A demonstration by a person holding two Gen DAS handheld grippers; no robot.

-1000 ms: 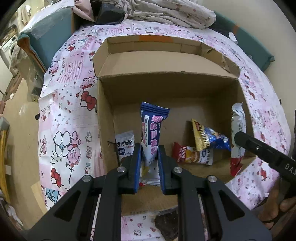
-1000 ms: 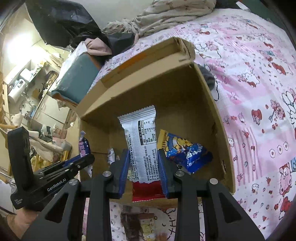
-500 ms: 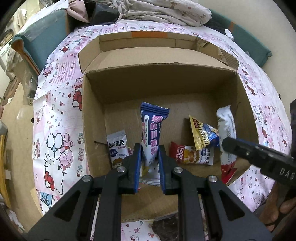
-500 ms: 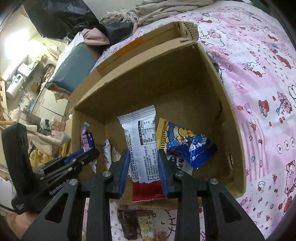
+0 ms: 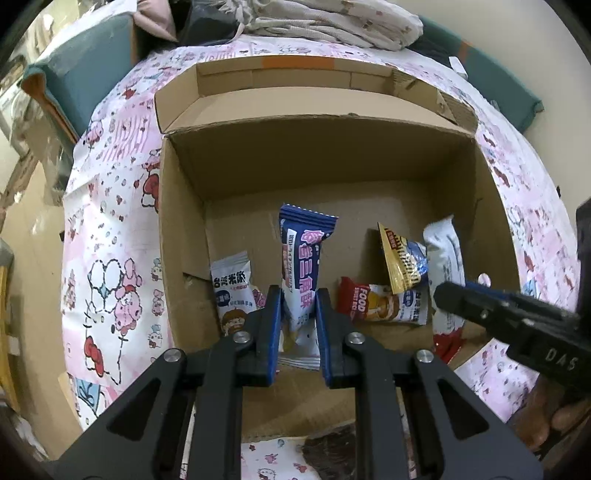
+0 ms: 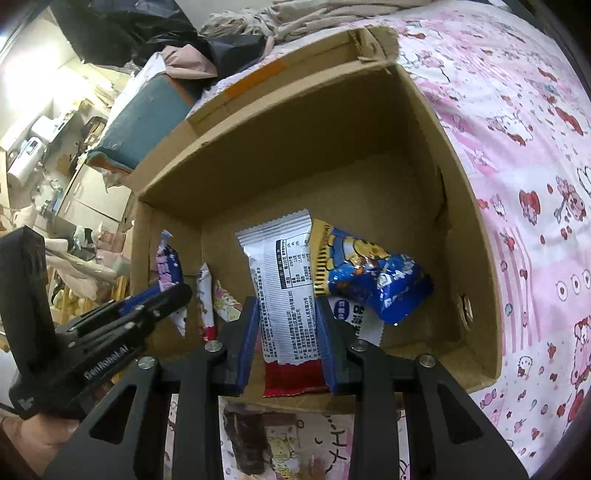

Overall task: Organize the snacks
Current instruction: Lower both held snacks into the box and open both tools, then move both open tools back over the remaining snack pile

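Observation:
An open cardboard box (image 5: pixel 184 229) sits on a pink cartoon-print cloth; it also shows in the right wrist view (image 6: pixel 476 258). My left gripper (image 5: pixel 298 314) is shut on a blue snack packet (image 5: pixel 301 266) and holds it upright over the box's near edge. My right gripper (image 6: pixel 288 328) is shut on a white and red snack packet (image 6: pixel 284 284), also over the near edge; that packet shows in the left wrist view (image 5: pixel 445 258). On the box floor lie a white rice-cracker packet (image 5: pixel 232 291), a red FOOD packet (image 5: pixel 373 304) and a blue-yellow packet (image 6: pixel 365 280).
A dark snack (image 6: pixel 245 439) lies on the cloth just in front of the box. A teal cushion (image 5: pixel 81 62) and piled bedding (image 5: pixel 332 18) lie beyond the box. The cloth (image 6: pixel 535 147) spreads to the right of the box.
Both grippers have moved forward over the box with their packets; the box looms larger. The right gripper has come closer to the left one.

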